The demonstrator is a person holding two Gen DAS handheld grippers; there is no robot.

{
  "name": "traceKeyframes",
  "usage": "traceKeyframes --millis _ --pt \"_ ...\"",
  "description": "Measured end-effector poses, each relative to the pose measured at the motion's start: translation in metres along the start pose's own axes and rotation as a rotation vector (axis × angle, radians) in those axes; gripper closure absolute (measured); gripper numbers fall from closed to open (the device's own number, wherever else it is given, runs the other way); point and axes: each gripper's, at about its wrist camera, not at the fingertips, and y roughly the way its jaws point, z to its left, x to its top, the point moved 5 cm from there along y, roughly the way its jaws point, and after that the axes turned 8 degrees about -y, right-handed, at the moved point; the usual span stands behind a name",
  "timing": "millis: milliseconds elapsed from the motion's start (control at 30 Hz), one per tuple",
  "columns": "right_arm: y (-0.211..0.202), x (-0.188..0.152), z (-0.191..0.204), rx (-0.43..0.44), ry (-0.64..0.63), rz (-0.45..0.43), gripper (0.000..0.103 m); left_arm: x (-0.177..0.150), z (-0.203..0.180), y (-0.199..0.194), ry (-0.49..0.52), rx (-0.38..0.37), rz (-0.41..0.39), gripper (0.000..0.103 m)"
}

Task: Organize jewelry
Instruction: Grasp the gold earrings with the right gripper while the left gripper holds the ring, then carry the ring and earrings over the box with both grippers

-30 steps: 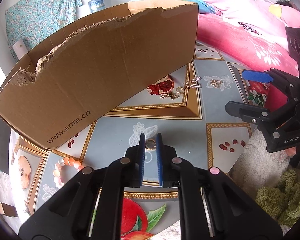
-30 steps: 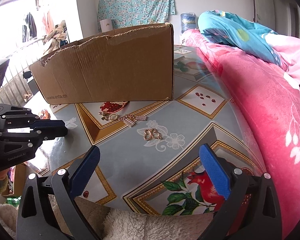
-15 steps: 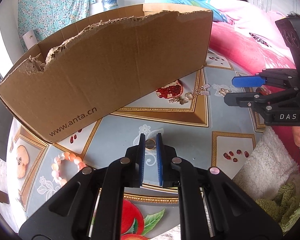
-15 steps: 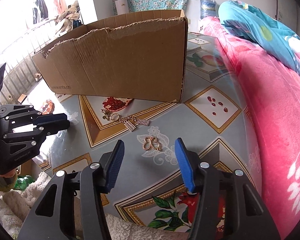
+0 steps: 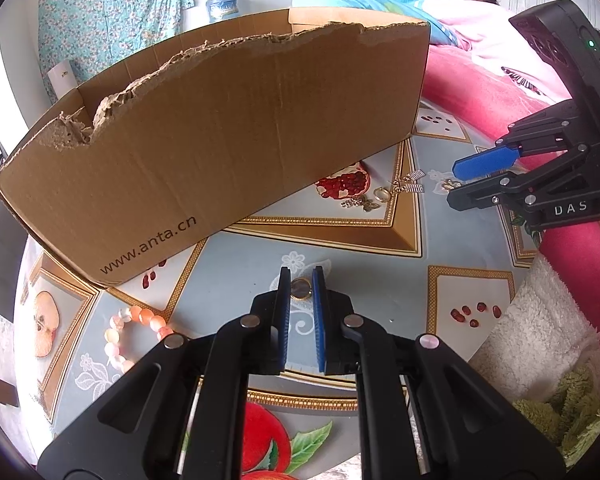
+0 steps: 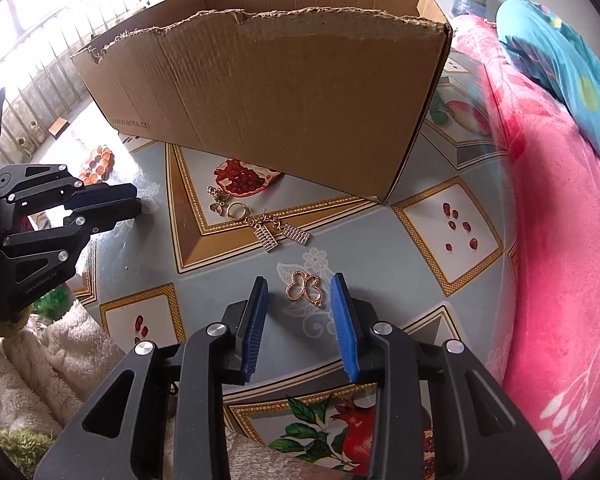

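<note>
Now the gold butterfly charm lies flat on the table, in front of the big cardboard box. The right gripper hangs over the charm with one blue finger on each side. Its jaws have just been closing, but the fingers do not touch the charm yet. A little nearer the box lie more gold pieces: a ring, a small bee charm and two dangly earrings. Off to the left of the box, the left gripper pinches a small round gold thing between its tips. A pink bead bracelet lies just beside that gripper, near the box's left end.
</note>
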Motion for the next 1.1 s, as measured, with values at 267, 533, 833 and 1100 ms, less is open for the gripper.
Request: traceKeyframes --millis 267,533,833,1100 --pt "0.001 0.003 -0.006 0.031 0.043 0.040 0.088 -0.002 0.003 -0.001 -0.029 -0.011 -0.021 0.093" --pt "-0.003 0.000 -0.011 0.052 0.131 0.026 0.088 -0.001 0.012 -0.005 -0.055 -0.035 -0.042 0.093" --pt "-0.047 0.010 0.000 0.021 0.130 -0.074 0.088 0.008 0.013 -0.040 -0.069 -0.084 -0.132 0.093" --pt "-0.117 0.070 0.008 0.040 0.045 -0.278 0.088 0.068 0.019 -0.092 -0.071 -0.179 -0.291 0.093"
